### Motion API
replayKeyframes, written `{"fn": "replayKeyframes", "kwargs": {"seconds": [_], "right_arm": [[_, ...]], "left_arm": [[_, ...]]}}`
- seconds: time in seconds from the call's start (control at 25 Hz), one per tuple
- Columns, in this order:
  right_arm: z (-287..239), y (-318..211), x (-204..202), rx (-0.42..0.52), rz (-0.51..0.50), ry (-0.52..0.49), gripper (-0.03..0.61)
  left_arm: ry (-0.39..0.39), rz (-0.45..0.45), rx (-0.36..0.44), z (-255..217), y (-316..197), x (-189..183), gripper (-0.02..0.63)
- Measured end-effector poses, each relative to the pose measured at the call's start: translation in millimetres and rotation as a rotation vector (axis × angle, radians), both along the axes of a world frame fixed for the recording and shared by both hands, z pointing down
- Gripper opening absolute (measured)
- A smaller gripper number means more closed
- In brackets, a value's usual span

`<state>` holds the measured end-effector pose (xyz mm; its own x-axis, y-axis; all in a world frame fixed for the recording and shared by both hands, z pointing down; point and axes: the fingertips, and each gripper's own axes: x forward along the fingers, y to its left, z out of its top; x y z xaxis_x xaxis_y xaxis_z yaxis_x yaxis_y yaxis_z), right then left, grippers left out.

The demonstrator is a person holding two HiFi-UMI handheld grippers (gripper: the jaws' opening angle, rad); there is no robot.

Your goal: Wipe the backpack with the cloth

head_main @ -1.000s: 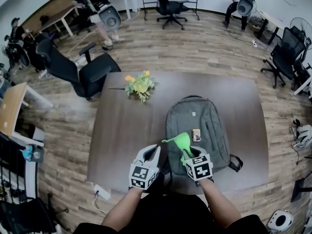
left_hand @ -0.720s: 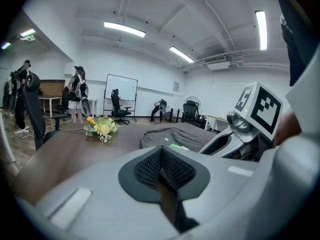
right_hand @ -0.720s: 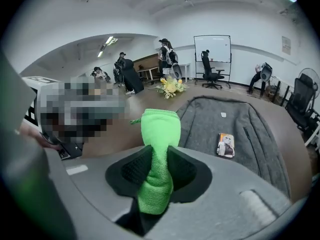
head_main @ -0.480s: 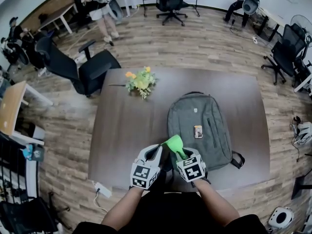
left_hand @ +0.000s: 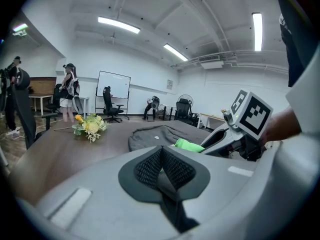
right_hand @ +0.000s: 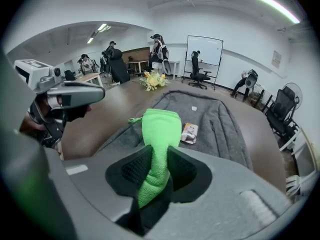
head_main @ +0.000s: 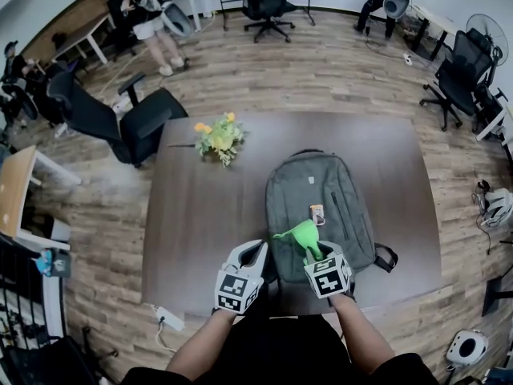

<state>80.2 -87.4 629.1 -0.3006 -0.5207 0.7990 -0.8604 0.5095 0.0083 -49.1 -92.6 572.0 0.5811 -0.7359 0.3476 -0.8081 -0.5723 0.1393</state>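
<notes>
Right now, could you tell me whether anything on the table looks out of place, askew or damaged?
Nothing looks spilled or damaged. Two small oddities: a small card rests on the grey backpack, and the bunch of flowers lies on the bare table, no vase in sight.

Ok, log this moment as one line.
right tool: shut on cloth | left tool: shut, empty | cloth over backpack near end, contact unclear

We can't read the card (head_main: 318, 214) on the backpack (head_main: 321, 179): too small. Right gripper (head_main: 315, 255) covers the backpack's near edge in head view; cloth (head_main: 301, 235) tail is buried between its jaws.
</notes>
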Motion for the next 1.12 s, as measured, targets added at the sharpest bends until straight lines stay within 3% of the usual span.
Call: {"fn": "replayKeyframes", "kwargs": {"seconds": [0.28,1.12], "right_arm": [[-6.2,-7.2,44.6,0.018,0.11,-0.001,0.103],[-15.1,-15.3,155.5,0.077,0.254,0.147,0.103]], "left_arm": [[-0.007,0.028,0.003,-1.5,0.4,15.0,0.018],[0.004,0.045,-0.011,2.7,-3.5,40.7,0.017]]}}
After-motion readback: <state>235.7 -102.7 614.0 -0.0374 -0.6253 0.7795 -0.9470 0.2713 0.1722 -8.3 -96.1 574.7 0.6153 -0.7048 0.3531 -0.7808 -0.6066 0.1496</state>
